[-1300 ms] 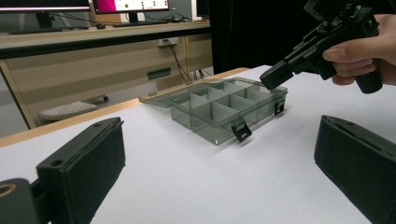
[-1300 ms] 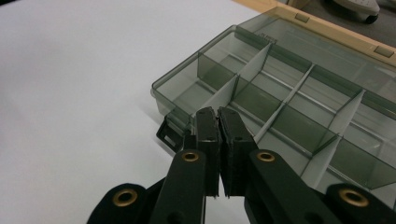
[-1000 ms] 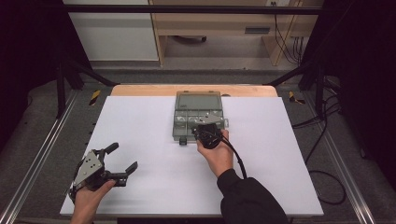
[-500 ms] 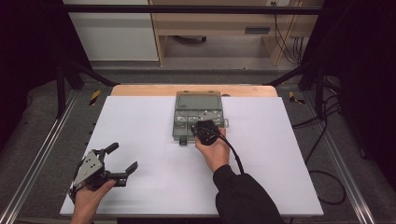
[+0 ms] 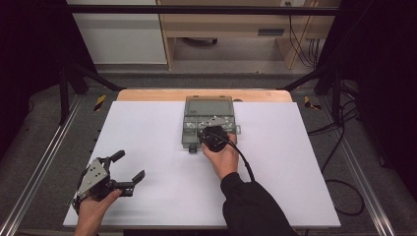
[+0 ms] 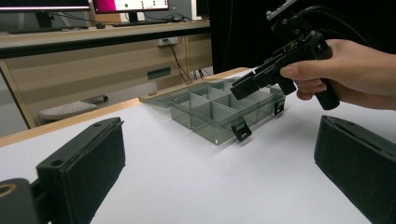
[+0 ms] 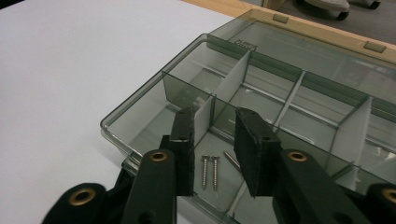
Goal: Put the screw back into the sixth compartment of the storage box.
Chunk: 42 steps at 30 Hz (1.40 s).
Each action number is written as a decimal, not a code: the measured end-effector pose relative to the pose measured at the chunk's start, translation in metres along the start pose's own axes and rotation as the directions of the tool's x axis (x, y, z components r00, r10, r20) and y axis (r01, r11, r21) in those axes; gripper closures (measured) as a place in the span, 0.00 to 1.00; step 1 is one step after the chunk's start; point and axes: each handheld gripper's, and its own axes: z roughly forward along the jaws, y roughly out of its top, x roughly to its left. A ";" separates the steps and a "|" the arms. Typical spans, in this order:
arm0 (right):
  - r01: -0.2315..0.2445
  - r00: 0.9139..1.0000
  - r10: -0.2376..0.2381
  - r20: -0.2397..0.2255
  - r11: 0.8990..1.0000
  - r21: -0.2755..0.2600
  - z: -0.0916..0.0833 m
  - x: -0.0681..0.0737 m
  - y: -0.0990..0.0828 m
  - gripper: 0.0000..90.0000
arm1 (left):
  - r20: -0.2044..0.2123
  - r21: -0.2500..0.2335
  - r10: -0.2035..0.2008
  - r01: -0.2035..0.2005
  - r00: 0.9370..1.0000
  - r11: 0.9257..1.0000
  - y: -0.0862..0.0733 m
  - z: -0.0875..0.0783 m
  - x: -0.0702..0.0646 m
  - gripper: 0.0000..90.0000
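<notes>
Smoke-grey plastic compartment box (image 5: 208, 120), lid folded back, at the white surface's (image 5: 147, 128) far middle; right tool (image 7: 214, 140), having just parted its jaws, poised over screws (image 7: 209, 171) in a near compartment, apparently to pick one; left tool (image 5: 127, 169) open, idle near-left.

Smoky, glossy clear plastic organiser box (image 7: 261, 79); shiny metal screws (image 7: 209, 171); matt white table sheet (image 5: 147, 128); matt black gripper pads (image 7: 250, 140).

A white surface (image 5: 147, 128) lies on a wooden board whose far edge (image 5: 147, 95) shows. Beyond it stand a pale wooden bench (image 5: 221, 29) and a white cabinet (image 5: 118, 39). Black cables (image 5: 339, 196) trail at the right on the floor.
</notes>
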 end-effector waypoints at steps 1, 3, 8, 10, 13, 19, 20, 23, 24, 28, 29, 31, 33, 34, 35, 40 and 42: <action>0.023 1.000 -0.023 0.004 1.000 -0.003 -0.001 -0.001 0.000 0.73 | 0.000 0.000 0.000 0.000 1.000 1.000 0.000 0.000 0.000 0.02; 0.025 1.000 -0.025 0.014 1.000 0.000 -0.003 -0.001 0.000 0.67 | 0.000 0.000 0.000 0.000 1.000 1.000 0.000 0.000 0.000 0.02; 0.036 0.999 -0.035 0.026 0.999 -0.007 -0.013 0.002 0.002 0.49 | 0.002 -0.001 -0.001 0.001 1.000 1.000 0.000 0.000 0.000 0.02; 0.045 0.999 -0.046 0.030 0.999 0.005 -0.016 0.005 0.002 0.40 | 0.002 -0.010 -0.010 0.010 1.000 1.000 0.001 0.000 -0.001 0.02; 0.050 0.999 -0.050 0.006 0.999 0.011 -0.022 0.010 0.000 0.31 | 0.002 -0.005 -0.008 0.008 1.000 1.000 0.000 0.000 -0.001 0.02; 0.049 0.997 -0.051 -0.054 0.998 -0.025 -0.045 0.011 -0.013 0.20 | 0.001 0.009 0.005 -0.005 1.000 1.000 0.000 0.001 -0.001 0.02; 0.057 0.997 -0.059 -0.058 0.998 -0.036 -0.049 0.010 -0.016 0.18 | 0.000 0.008 0.004 -0.004 1.000 1.000 0.000 0.001 -0.001 0.02; 0.070 0.997 -0.071 -0.039 0.997 -0.025 -0.059 0.010 -0.026 0.11 | 0.000 0.008 0.001 -0.001 1.000 1.000 -0.001 0.001 -0.001 0.02; 0.074 0.996 -0.076 -0.047 0.997 -0.027 -0.062 0.008 -0.029 0.10 | 0.001 0.009 0.002 -0.002 1.000 1.000 -0.001 0.001 -0.001 0.02; 0.065 0.996 -0.068 -0.059 0.996 -0.056 -0.077 0.004 -0.040 0.14 | 0.005 0.014 0.006 -0.006 1.000 1.000 -0.001 0.001 -0.002 0.02; 0.059 0.995 -0.064 -0.074 0.996 -0.071 -0.081 0.001 -0.043 0.14 | 0.006 0.014 0.006 -0.006 1.000 1.000 -0.001 0.001 -0.002 0.02; 0.041 0.992 -0.052 -0.116 0.995 -0.096 -0.090 -0.004 -0.049 0.13 | 0.006 0.015 0.006 -0.006 1.000 1.000 -0.001 0.002 -0.002 0.01; 0.036 0.991 -0.052 -0.125 0.992 -0.120 -0.099 -0.009 -0.053 0.12 | 0.006 0.015 0.006 -0.006 1.000 1.000 -0.001 0.001 -0.002 0.01; 0.032 0.991 -0.050 -0.127 0.991 -0.133 -0.103 -0.012 -0.056 0.12 | 0.006 0.015 0.007 -0.007 1.000 1.000 -0.001 0.001 -0.002 0.01; 0.027 0.991 -0.047 -0.124 0.988 -0.155 -0.107 -0.015 -0.059 0.12 | 0.006 0.018 0.011 -0.011 1.000 1.000 -0.001 0.001 -0.002 0.01; 0.014 0.993 -0.039 -0.110 0.976 -0.219 -0.128 -0.034 -0.074 0.13 | 0.003 0.012 0.007 -0.007 1.000 1.000 -0.001 0.001 -0.002 0.01; 0.012 0.994 -0.037 -0.099 0.969 -0.246 -0.135 -0.041 -0.081 0.12 | 0.001 0.008 0.004 -0.004 1.000 1.000 -0.001 0.001 -0.002 0.01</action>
